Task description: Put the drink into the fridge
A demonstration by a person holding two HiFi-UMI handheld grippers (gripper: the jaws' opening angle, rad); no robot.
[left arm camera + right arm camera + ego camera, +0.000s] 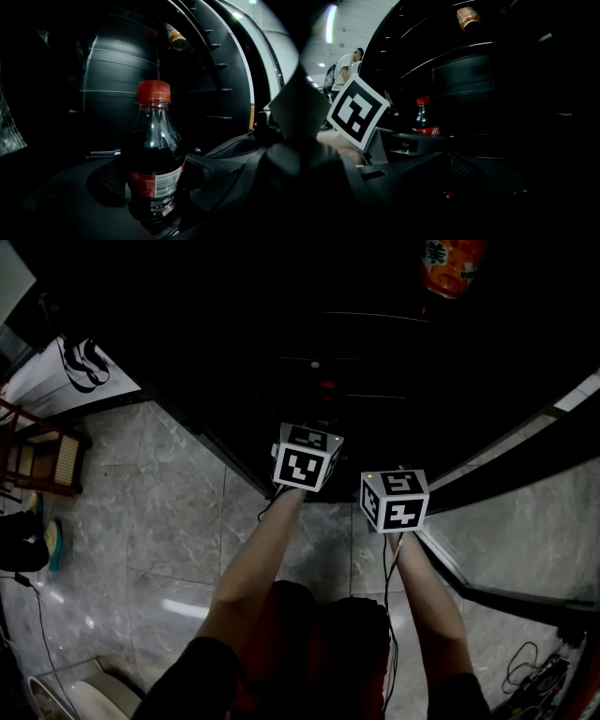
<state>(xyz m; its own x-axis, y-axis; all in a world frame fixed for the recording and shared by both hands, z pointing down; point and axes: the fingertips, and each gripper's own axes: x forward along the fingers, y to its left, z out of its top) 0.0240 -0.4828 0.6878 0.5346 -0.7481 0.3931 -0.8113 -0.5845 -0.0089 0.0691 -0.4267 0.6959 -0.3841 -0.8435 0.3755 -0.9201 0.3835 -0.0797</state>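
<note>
A small cola bottle (154,154) with a red cap and red label stands upright between my left gripper's (154,194) jaws, which press on its lower body. In the right gripper view the same bottle (423,119) shows above the left gripper's jaws, in front of the dark open fridge (464,70). The head view shows both marker cubes, left (305,463) and right (395,499), at the fridge's (356,324) dark opening, the jaws lost in shadow. My right gripper (445,154) sits lower and to the right, its tips together with nothing between them.
An orange drink bottle (453,263) stands on a higher fridge shelf. The fridge door's edge (525,451) runs along the right. On the marble floor are a wooden chair (52,460) at left and cables (525,671) at bottom right. A person in white (344,70) stands behind.
</note>
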